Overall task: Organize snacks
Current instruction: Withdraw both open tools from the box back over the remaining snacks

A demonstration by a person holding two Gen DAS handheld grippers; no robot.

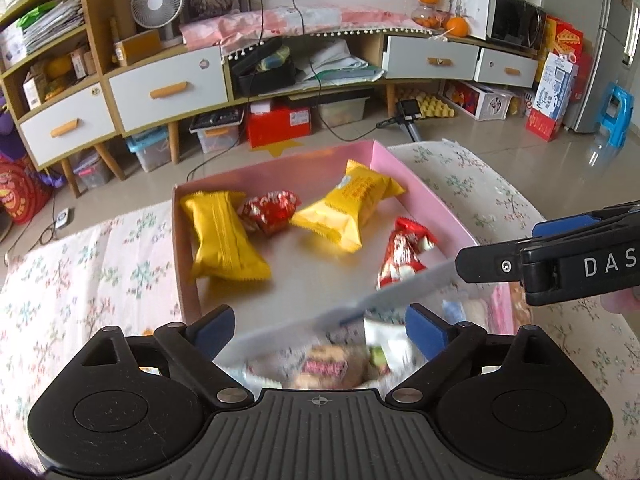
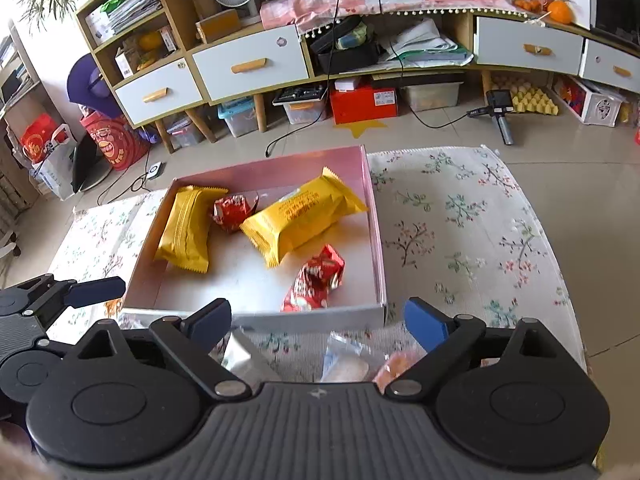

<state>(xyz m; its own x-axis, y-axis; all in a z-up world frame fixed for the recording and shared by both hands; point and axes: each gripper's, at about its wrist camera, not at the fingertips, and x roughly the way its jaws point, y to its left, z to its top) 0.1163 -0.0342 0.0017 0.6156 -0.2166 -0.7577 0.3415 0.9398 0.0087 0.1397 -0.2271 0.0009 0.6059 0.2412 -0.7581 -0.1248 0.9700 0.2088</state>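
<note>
Both grippers, left [image 1: 318,330] and right [image 2: 318,326], gape wide and empty near the pink box [image 2: 374,236] holding yellow and red packs.

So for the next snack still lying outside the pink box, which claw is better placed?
Probably the right claw: it is open, with a clear-wrapped snack on the cloth between its fingers. The left claw, also open, sits over blurred packets by the pink box.
</note>
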